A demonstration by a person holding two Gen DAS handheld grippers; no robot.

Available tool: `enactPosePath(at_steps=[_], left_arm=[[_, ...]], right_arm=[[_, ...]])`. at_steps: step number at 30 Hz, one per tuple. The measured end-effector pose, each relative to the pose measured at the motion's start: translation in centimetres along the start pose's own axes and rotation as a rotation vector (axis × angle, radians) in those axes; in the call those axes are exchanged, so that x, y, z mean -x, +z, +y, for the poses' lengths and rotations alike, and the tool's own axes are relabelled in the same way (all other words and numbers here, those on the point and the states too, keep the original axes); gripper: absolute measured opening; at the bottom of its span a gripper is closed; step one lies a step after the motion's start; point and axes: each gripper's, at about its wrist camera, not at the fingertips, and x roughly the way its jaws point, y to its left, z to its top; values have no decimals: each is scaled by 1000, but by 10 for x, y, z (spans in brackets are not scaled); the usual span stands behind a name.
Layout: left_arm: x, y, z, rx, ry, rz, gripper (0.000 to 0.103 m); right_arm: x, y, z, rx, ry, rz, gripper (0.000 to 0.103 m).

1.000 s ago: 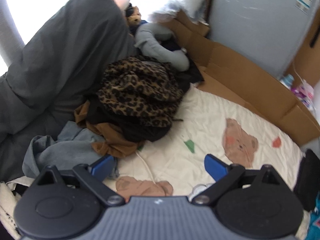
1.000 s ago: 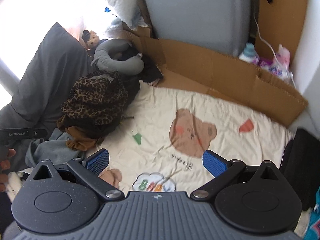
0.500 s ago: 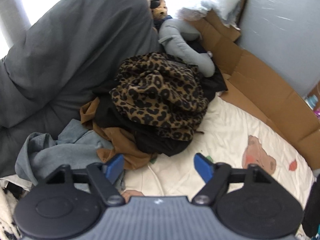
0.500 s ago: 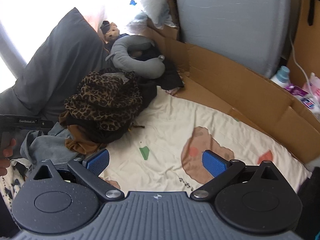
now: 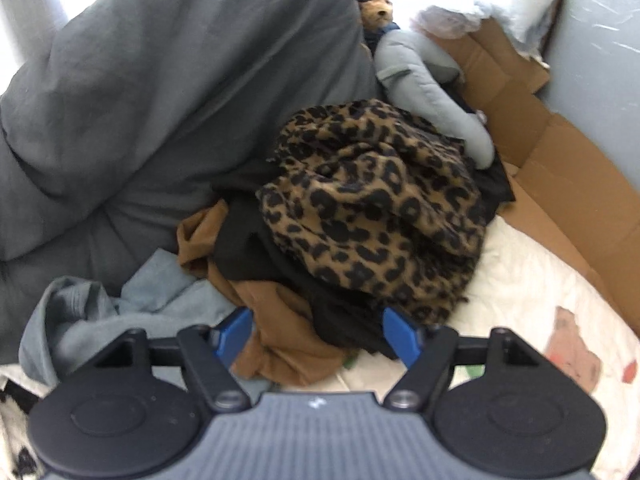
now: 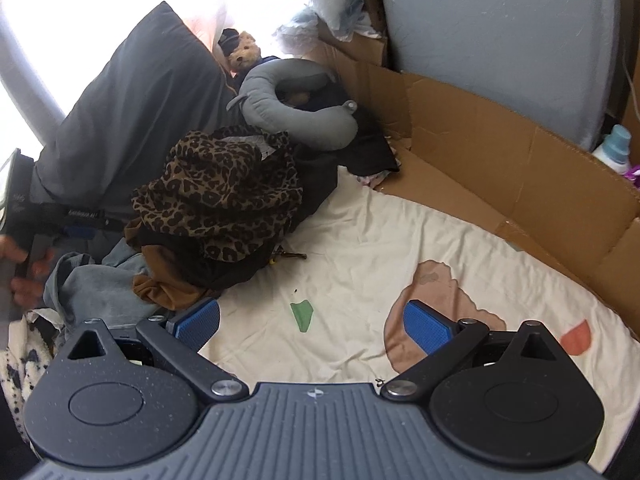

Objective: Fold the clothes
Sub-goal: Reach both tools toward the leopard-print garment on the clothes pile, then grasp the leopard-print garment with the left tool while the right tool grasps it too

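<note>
left tool [image 5: 316, 334]: spread wide, holding nothing, blue pads on either side of the near edge of the clothes pile; seen from the side in the right view, gripped by a hand [image 6: 24, 276] at the frame edge
right tool [image 6: 312, 324]: spread wide, empty, over bare bed sheet [image 6: 380, 240] beside the pile
clothes pile [image 5: 344, 248]: heaped on the bed at the left side, against the grey duvet [image 5: 168, 92]
leopard top [image 5: 376, 208]: on top of the pile, crumpled
black garment [image 5: 280, 256]: under the leopard top, mostly covered, shape unclear
brown garment [image 5: 272, 320]: bottom of the pile, between the left tool's pads, partly under the black garment
blue-grey garment [image 5: 120, 316]: left of the pile, bunched, lower part cut off by the left tool body
neck pillow [image 6: 296, 116]: grey, behind the pile, touching it; dark cloth under it
teddy [image 6: 242, 52]: small, behind the neck pillow, half hidden, washed out by window glare
cardboard [image 6: 500, 160]: flattened, along the far edge of the bed against a grey panel [image 6: 500, 40]
bottle [image 6: 612, 148]: behind the cardboard, only the top shows
sheet print: bear and coloured shapes, partly hidden by the right tool body
fuzzy white-black fabric [image 6: 24, 356]: bottom left corner, cut off, cannot tell what it is
small dark bit [image 6: 292, 256]: on the sheet at the pile's edge, too small to make out
</note>
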Motion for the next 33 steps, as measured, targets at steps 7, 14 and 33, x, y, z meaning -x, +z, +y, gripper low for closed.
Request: enactPosePath(at_steps=[7,14,33], left_arm=[[-37,8,14,27,30,-43,65],[-57,17,19,40,9,-59,64],[-73,-2,11,120,-119,-140,2]], right_arm=[[-31,-21,-16,1,11,-50,101],[-58,-43,-26,-14,61,-10,79],[-98,-81,-30,-138,92,-49,79]])
